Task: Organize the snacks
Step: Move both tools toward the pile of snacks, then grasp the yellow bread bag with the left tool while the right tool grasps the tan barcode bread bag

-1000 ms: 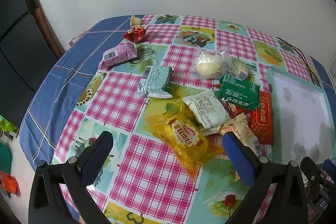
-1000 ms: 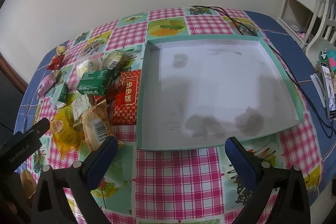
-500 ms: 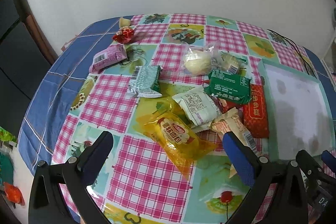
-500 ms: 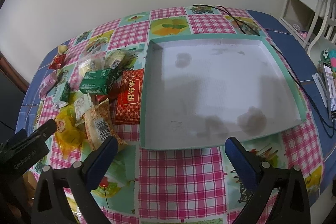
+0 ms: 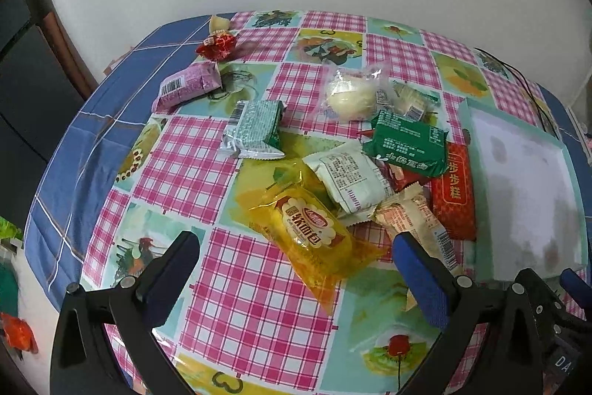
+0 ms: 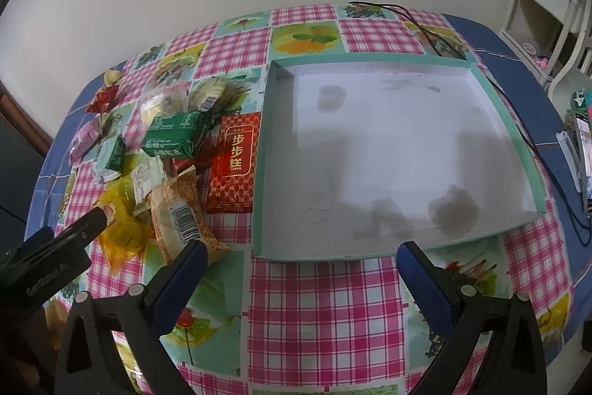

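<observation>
A pile of wrapped snacks lies on the checked tablecloth: a yellow bread packet (image 5: pixel 314 232), a white packet (image 5: pixel 349 180), a green packet (image 5: pixel 407 143), a red box (image 5: pixel 453 195), a beige bar (image 5: pixel 418 224), a silver-green packet (image 5: pixel 255 128), a purple packet (image 5: pixel 188 86) and a red candy (image 5: pixel 216 45). A shallow teal-rimmed white tray (image 6: pixel 392 150) sits right of the pile, empty. My left gripper (image 5: pixel 296 273) is open, just in front of the yellow packet. My right gripper (image 6: pixel 301 278) is open, in front of the tray's near edge.
A black cable (image 6: pixel 425 28) runs along the tray's far right side. A phone (image 6: pixel 584 154) lies at the right table edge. A white chair (image 6: pixel 547 6) stands beyond it. The blue cloth border (image 5: pixel 74 143) marks the left edge.
My left gripper has drifted a little left and back, so the snack pile sits further right. My right gripper has shifted slightly left and closer to the tray. Both stay open.
</observation>
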### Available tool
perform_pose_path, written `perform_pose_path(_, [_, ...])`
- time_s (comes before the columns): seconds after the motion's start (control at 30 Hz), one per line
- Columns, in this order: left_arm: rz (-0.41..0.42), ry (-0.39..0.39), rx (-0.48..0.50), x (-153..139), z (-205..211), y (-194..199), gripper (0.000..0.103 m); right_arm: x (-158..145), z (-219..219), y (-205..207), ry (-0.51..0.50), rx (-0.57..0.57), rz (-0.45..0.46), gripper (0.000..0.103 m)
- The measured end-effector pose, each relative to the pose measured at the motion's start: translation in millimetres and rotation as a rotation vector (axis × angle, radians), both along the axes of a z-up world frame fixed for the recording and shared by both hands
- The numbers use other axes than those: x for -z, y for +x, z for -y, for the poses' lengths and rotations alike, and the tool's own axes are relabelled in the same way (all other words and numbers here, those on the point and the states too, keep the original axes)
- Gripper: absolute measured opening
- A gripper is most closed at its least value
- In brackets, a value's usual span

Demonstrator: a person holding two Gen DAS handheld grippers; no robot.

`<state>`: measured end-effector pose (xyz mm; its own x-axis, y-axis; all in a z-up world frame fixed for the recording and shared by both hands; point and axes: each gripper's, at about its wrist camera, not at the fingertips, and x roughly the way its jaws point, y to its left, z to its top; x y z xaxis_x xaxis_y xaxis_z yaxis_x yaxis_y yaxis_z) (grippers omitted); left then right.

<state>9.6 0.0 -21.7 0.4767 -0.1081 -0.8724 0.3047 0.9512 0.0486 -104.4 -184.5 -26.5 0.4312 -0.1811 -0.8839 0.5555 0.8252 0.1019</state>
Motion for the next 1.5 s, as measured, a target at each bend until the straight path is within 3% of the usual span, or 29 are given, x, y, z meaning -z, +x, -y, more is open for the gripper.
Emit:
perform_pose_path(0.27, [-0.059,-0.041,-0.005,4.5,-4.1,5.9,0.103,4.2,-6.0,7.7,0.012,-0.012,-0.014,0.103])
perform_pose_path(0.57, [-0.055,-0.075,-0.072,3.1,-22.0,15.9,0.103,8.3,-21.5,27.6,0.046,-0.064,-0.002,0.103])
perform_pose_path(0.63, [-0.068,-0.076,-0.078,5.6,-24.1,19.8,0.101,8.8,-25.8,33.1,0.050,-0.081,0.006,0.103])
perform_pose_path(0.7, [-0.081,-0.085,-0.084,7.9,-25.6,23.5,0.091,8.9,-29.9,39.2,0.048,-0.094,0.012,0.103])
perform_pose_path(0.83, [-0.112,-0.116,-0.097,12.4,-29.4,30.1,0.089,9.3,-37.9,49.5,0.057,-0.119,0.019,0.102])
perform_pose_path(0.97, [-0.133,-0.137,-0.104,14.4,-28.4,34.2,0.075,10.1,-48.0,59.9,0.062,-0.158,0.028,0.088])
perform_pose_path(1.3, [-0.223,-0.158,-0.094,34.4,-15.2,44.5,0.065,30.1,-65.1,81.9,0.063,-0.223,-0.043,0.050])
perform_pose_path(1.5, [-0.248,-0.137,-0.092,46.3,-8.5,45.5,0.057,38.9,-70.0,86.9,0.038,-0.226,-0.074,0.044])
